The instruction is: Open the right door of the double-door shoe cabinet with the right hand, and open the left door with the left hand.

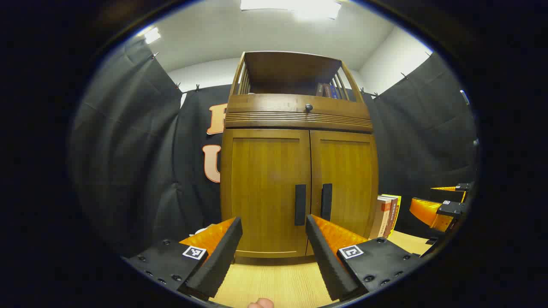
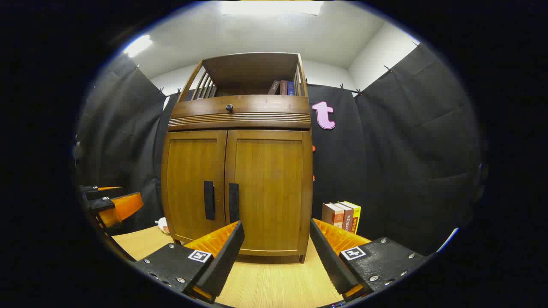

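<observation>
The writing on the book spines is too small for me to read, and my claws each carry small square black-and-white marks. The shoe cabinet (image 1: pixel 299 179) stands on the table (image 1: pixel 274 282) in front of me, with both doors shut. My left claw (image 1: pixel 274 248) is wide apart and holds nothing; the left door (image 1: pixel 265 188) and its dark handle (image 1: pixel 300 204) are just ahead of it, not touching. My right claw (image 2: pixel 276 252) is wide apart too and empty, with the right door (image 2: pixel 267 188) and its handle (image 2: pixel 233 202) ahead, a bit to the left. Some books (image 2: pixel 342 216) stand on the table beside the cabinet's right side. More books (image 2: pixel 282 87) sit on the top shelf, above a drawer with a round knob (image 2: pixel 229 107).
</observation>
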The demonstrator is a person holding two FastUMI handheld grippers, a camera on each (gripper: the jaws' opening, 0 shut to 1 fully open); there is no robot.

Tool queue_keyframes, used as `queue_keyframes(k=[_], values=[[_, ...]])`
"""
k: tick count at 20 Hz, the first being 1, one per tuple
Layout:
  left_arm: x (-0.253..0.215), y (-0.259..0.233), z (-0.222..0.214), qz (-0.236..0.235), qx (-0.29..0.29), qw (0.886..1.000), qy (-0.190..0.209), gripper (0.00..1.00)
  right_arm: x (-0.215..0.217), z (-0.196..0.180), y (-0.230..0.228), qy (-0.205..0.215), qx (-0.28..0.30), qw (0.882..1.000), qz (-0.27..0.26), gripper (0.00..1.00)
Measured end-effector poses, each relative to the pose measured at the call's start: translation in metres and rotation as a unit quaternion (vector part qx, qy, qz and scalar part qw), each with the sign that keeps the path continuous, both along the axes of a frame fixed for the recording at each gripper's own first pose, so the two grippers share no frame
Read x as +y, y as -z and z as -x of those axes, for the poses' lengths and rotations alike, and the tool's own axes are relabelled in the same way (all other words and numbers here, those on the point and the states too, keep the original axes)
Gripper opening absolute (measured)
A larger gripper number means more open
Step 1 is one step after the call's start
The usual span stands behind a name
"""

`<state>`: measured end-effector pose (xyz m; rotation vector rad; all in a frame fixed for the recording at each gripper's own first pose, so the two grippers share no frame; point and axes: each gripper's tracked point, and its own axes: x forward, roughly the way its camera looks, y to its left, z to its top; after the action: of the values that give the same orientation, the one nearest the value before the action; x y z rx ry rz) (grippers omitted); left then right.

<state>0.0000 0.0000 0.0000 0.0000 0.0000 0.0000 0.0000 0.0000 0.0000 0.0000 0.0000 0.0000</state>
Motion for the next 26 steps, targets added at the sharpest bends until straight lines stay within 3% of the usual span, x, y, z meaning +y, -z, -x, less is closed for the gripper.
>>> queue_keyframes(k=[1, 3, 4, 8, 9, 13, 14, 16, 23, 25, 26], values=[[0.001, -0.001, -0.001, 0.000, -0.001, 1.000, -0.002, 0.94, 0.000, -0.001, 0.000, 0.001, -0.001, 1.000, 0.001, 0.98], [0.003, 0.002, -0.004, -0.004, -0.001, 1.000, -0.004, 0.94, 0.001, -0.002, 0.000, 0.002, 0.000, 1.000, -0.001, 0.94], [0.005, 0.003, -0.005, -0.006, 0.001, 1.000, -0.005, 0.94, 0.001, -0.003, 0.001, 0.003, 0.002, 1.000, -0.004, 0.98], [0.008, 0.005, -0.006, 0.002, 0.004, 1.000, -0.008, 0.94, 0.002, -0.004, 0.004, 0.006, 0.006, 1.000, -0.008, 0.98], [0.010, 0.005, -0.007, 0.001, 0.005, 1.000, -0.010, 0.94, 0.002, -0.005, 0.006, 0.005, 0.009, 1.000, -0.009, 0.94], [0.016, 0.006, -0.011, 0.002, 0.011, 1.000, -0.011, 0.94, 0.006, -0.007, 0.006, 0.001, 0.008, 1.000, -0.025, 0.98], [0.018, 0.004, -0.011, -0.001, 0.009, 1.000, -0.014, 0.94, 0.005, -0.008, 0.008, 0.002, 0.010, 1.000, -0.023, 0.94], [0.019, 0.003, -0.013, 0.003, 0.007, 1.000, -0.015, 0.94, 0.003, -0.010, 0.006, 0.007, 0.009, 1.000, -0.019, 0.98], [0.025, 0.000, -0.013, 0.000, 0.000, 1.000, -0.016, 0.94, 0.009, -0.009, 0.002, 0.010, 0.008, 1.000, -0.019, 0.94], [0.026, -0.001, -0.012, 0.001, -0.001, 1.000, -0.018, 0.96, 0.012, -0.011, 0.002, 0.009, 0.010, 1.000, -0.014, 0.98], [0.027, -0.001, -0.011, 0.002, -0.001, 1.000, -0.018, 0.94, 0.014, -0.011, 0.000, 0.007, 0.010, 1.000, -0.014, 0.94]])
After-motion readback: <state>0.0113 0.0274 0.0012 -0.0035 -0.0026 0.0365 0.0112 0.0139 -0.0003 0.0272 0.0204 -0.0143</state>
